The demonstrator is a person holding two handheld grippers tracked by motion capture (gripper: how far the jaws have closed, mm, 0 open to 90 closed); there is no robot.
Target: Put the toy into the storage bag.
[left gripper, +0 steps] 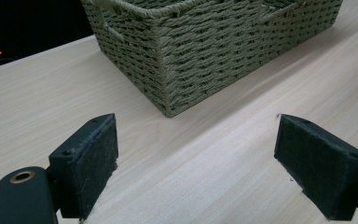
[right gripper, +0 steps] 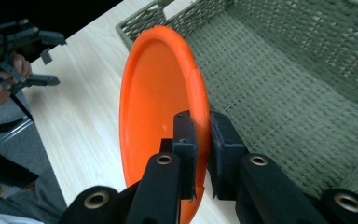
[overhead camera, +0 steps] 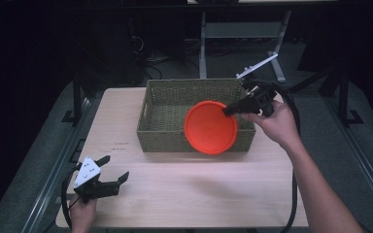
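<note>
An orange plate point(overhead camera: 210, 127) hangs tilted on edge over the front right of a green woven basket point(overhead camera: 165, 97). My right gripper point(overhead camera: 229, 110) is shut on the plate's rim; in the right gripper view the two pads point(right gripper: 186, 140) pinch the orange plate point(right gripper: 154, 112) above the basket's woven floor point(right gripper: 279, 93). My left gripper point(overhead camera: 114, 168) rests low over the table's front left corner, open, with nothing between its pads point(left gripper: 91, 158). From there the basket's near corner point(left gripper: 168, 60) stands ahead on the wood.
The light wooden table point(overhead camera: 194, 194) ends at a dark floor on all sides. A white metal stand point(overhead camera: 204, 43) and cables lie behind the basket. The left hand and its gripper point(right gripper: 18, 51) appear far left in the right gripper view.
</note>
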